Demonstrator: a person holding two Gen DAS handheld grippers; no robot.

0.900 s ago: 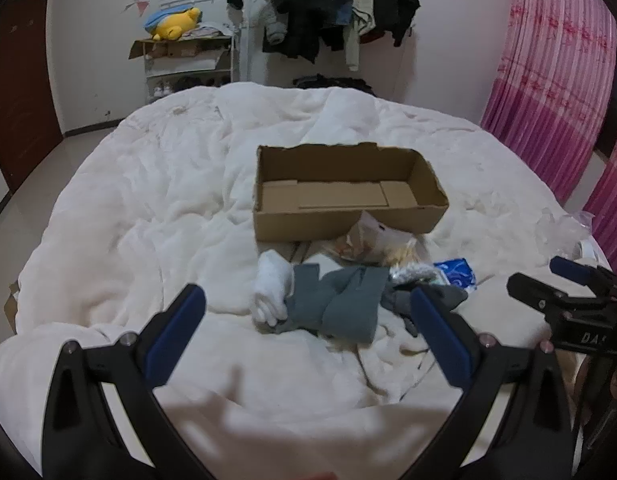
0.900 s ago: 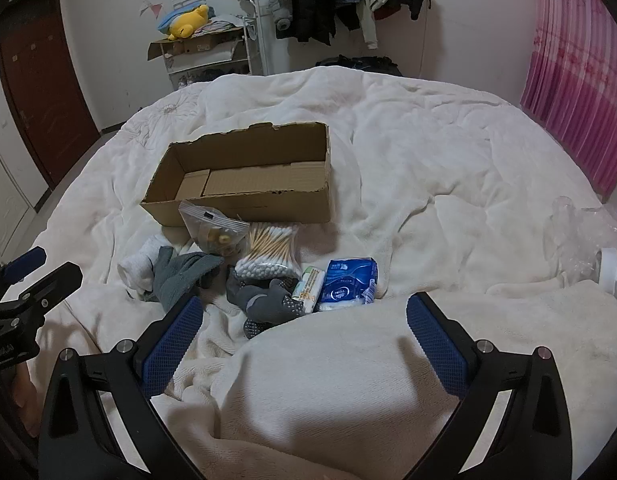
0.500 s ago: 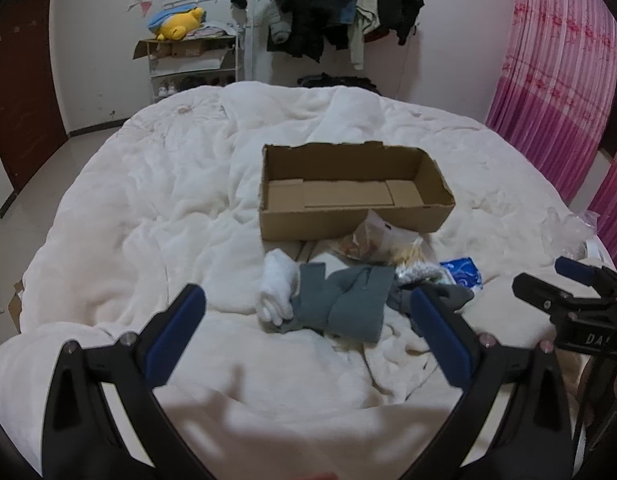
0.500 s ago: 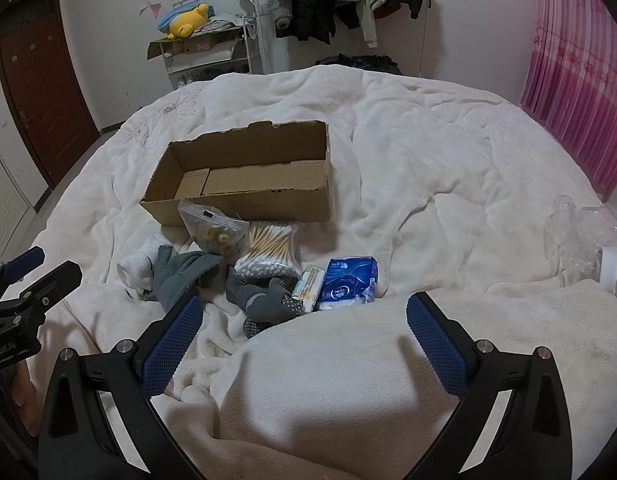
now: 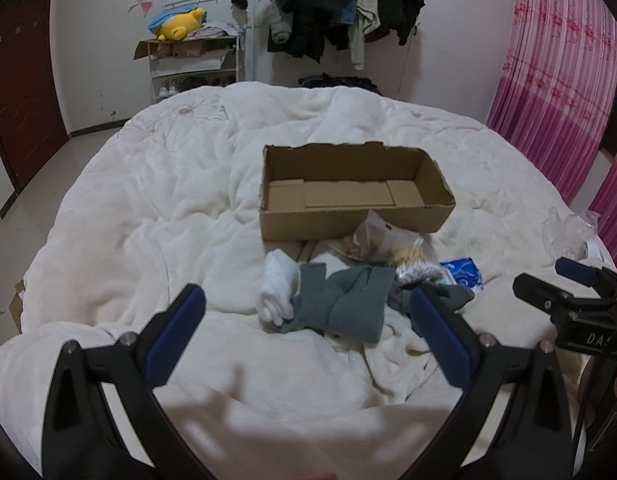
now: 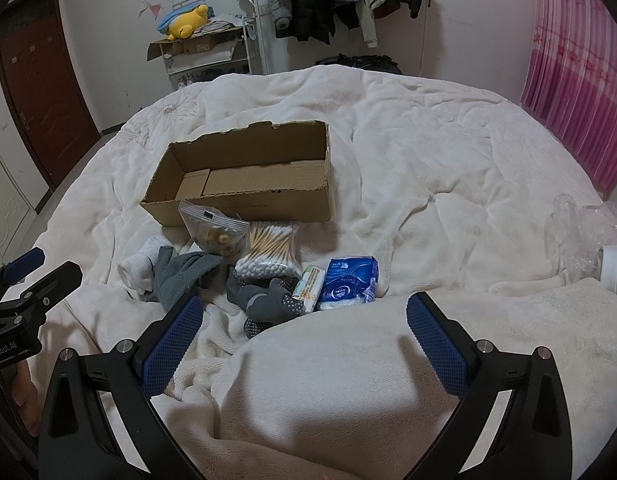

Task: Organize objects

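Hovering left gripper (image 5: 306, 330) open, right gripper (image 6: 300, 332) open, cardboard box (image 6: 244, 184) empty

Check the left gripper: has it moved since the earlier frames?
Yes, slightly: in its own view the cardboard box drifts rightward and upward, so the left gripper shifted a little left.

White bed (image 5: 156, 208), pink curtains (image 5: 556, 64)

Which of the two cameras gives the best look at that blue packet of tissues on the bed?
The right wrist view: the blue tissue packet lies in full sight beside the cotton swabs. In the left wrist view only a corner of it peeks out behind the pile.
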